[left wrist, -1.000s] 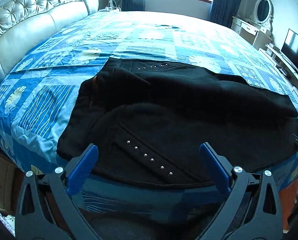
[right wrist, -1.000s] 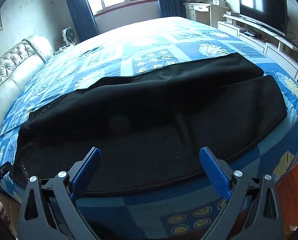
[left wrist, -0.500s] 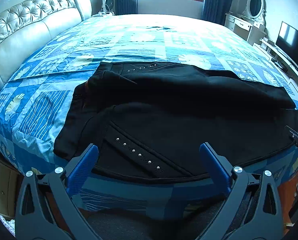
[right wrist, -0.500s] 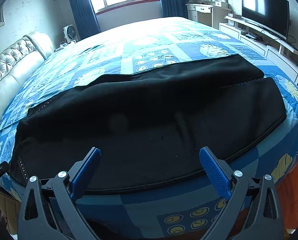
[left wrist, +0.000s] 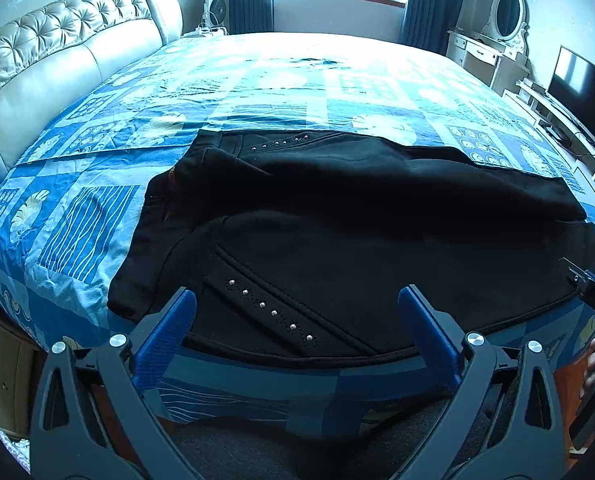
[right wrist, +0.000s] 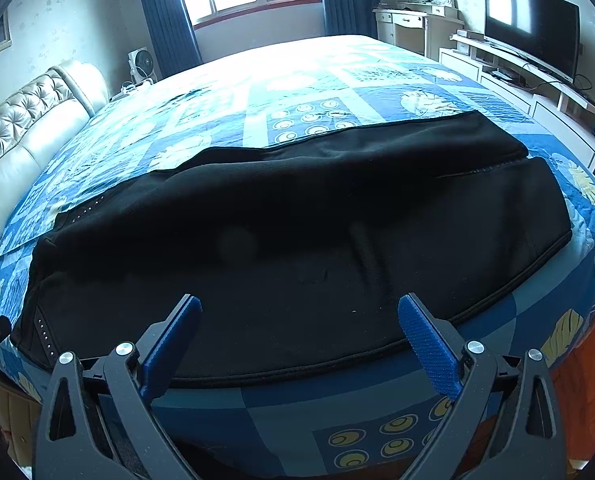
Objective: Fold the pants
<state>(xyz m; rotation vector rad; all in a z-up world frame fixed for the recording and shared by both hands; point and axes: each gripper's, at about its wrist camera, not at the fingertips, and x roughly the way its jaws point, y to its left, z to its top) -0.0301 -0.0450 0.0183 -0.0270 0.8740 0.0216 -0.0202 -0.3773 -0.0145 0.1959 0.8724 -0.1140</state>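
Note:
Black pants (left wrist: 337, 224) with rows of small studs lie spread across the near side of the bed, waistband to the left, legs running right. In the right wrist view the same pants (right wrist: 297, 232) fill the middle, their leg ends at the right. My left gripper (left wrist: 297, 300) hovers open above the near edge by the studded pocket, holding nothing. My right gripper (right wrist: 299, 312) is open too, above the near hem of the legs, apart from the cloth. The other gripper's tip shows at each view's side edge.
The bed has a blue patterned cover (left wrist: 97, 232) and a tufted cream headboard (left wrist: 57, 52) on the left. A TV (right wrist: 531, 28) on a low white cabinet and a dresser with an oval mirror (left wrist: 507, 12) stand to the right. Curtained windows lie beyond the bed.
Both grippers have drawn back and risen a little from the bed, so the pants sit farther off in both views. The pants themselves have not moved.

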